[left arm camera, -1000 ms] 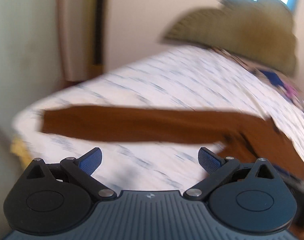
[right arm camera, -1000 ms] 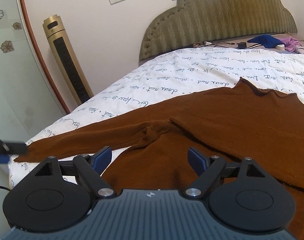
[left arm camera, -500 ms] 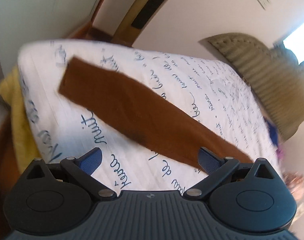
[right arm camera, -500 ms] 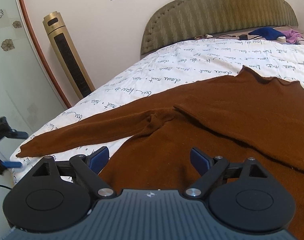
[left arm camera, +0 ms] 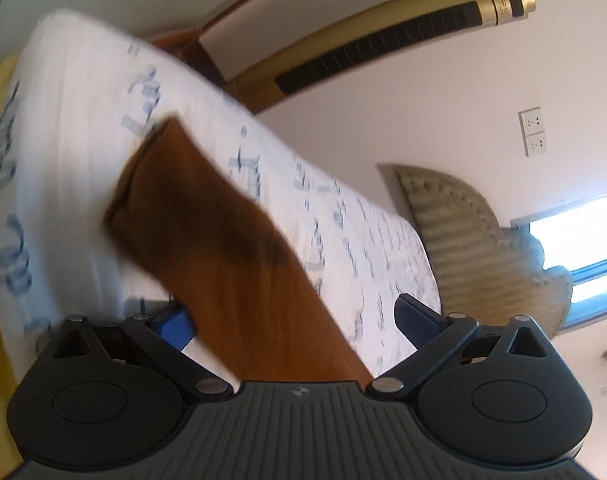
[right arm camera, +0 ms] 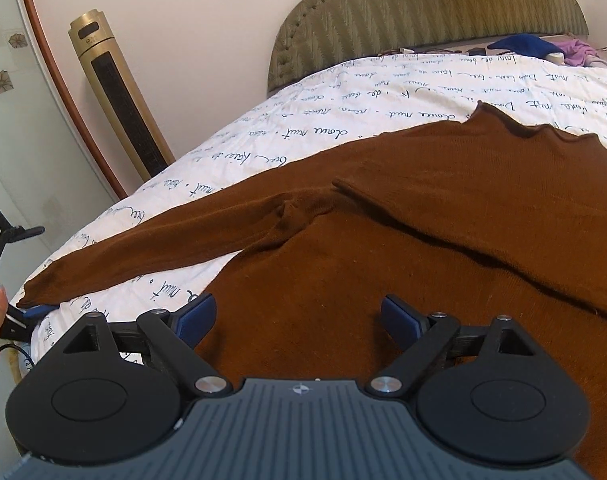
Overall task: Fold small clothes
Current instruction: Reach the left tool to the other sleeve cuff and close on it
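A brown knit sweater (right arm camera: pixel 423 240) lies flat on the white bedspread (right arm camera: pixel 343 112), its right side folded over the body. Its left sleeve (right arm camera: pixel 151 256) stretches out to the bed's left edge. My right gripper (right arm camera: pixel 297 318) is open and empty, low over the sweater's lower body. My left gripper (left arm camera: pixel 291 320) is open, rolled sideways, with the sleeve (left arm camera: pixel 223 248) running between its fingers and the cuff ahead of it. In the right wrist view the left gripper (right arm camera: pixel 23 314) shows at the cuff, at the far left edge.
A gold tower fan (right arm camera: pixel 119 92) stands by the wall left of the bed. A green padded headboard (right arm camera: pixel 423 12) is at the far end, with blue and pink clothes (right arm camera: pixel 543 46) by it. The bed's left edge drops off near the cuff.
My left gripper has rolled sideways and closed in on the sleeve's cuff end, so the sleeve now lies between its fingers. My right gripper has edged forward over the sweater body.
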`<state>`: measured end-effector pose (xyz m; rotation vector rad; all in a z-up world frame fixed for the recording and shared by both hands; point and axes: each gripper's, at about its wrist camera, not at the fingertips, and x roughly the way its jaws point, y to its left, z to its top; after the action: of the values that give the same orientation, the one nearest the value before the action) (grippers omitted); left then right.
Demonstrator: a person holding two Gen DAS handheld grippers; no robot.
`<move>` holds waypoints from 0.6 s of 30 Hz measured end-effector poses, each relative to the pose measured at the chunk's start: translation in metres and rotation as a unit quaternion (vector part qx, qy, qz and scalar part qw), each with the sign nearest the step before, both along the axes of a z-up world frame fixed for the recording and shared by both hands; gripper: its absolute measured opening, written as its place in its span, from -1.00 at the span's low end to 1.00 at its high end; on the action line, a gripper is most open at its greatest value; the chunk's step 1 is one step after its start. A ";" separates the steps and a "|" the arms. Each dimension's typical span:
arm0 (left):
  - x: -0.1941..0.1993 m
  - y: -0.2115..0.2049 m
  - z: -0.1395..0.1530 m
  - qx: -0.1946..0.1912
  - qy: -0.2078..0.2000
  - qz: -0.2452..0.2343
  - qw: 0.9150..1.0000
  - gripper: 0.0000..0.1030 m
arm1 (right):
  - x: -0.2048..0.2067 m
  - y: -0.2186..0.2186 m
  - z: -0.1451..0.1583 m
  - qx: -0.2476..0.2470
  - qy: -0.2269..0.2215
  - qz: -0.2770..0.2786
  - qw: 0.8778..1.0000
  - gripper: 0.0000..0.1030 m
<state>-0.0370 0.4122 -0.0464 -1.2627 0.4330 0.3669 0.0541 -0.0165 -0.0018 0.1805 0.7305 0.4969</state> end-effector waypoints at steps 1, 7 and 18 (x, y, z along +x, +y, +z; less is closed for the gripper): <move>0.001 0.002 0.002 0.010 0.003 0.005 1.000 0.91 | 0.000 0.000 0.000 0.000 0.000 -0.001 1.000 0.71; 0.019 -0.004 0.011 0.080 0.060 -0.001 0.995 -0.62 | 0.000 -0.003 0.001 0.002 -0.002 -0.003 1.000 0.73; 0.070 -0.080 0.069 0.336 0.137 -0.008 0.932 -0.84 | -0.004 -0.021 0.010 -0.020 -0.030 -0.026 0.999 0.78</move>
<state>0.0334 0.3326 0.0227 -0.5374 0.4986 0.6201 0.0497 -0.0375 0.0079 0.1460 0.6748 0.4363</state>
